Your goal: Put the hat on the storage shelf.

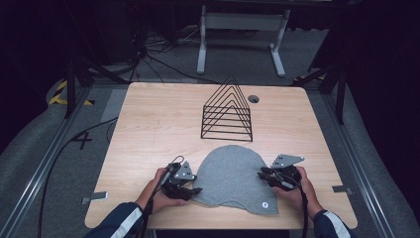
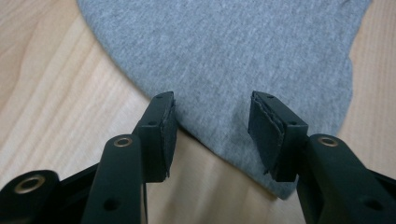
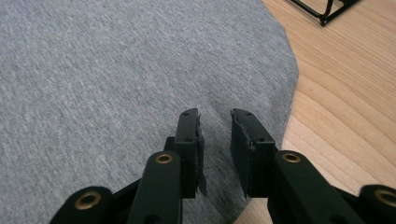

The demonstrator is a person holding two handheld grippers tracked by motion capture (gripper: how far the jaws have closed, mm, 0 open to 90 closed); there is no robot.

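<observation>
High view: grey hat (image 1: pixel 233 178) lay flat at counter (image 1: pixel 158 124) near edge. You set left gripper (image 1: pixel 190 190), right gripper (image 1: pixel 262 174) at opposite rims, jaws part open, empty, likely for two-sided lift.

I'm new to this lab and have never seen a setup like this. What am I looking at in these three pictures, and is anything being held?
No robot here: a person holds a hand-operated pair of tongs in each hand. The high view looks down on a wooden table from above the person's side; the left tongs show at its left, the right tongs at its right. The other two pictures come from cameras riding on each pair of tongs, looking along their black jaws.

On the table lie a grey knit beanie, flat, and behind it a black wire rack of triangular dividers.

Nothing is held. The left tongs stand open over the beanie's edge; the right tongs stand with a narrower gap over the fabric near its other edge, not pinching it.
</observation>
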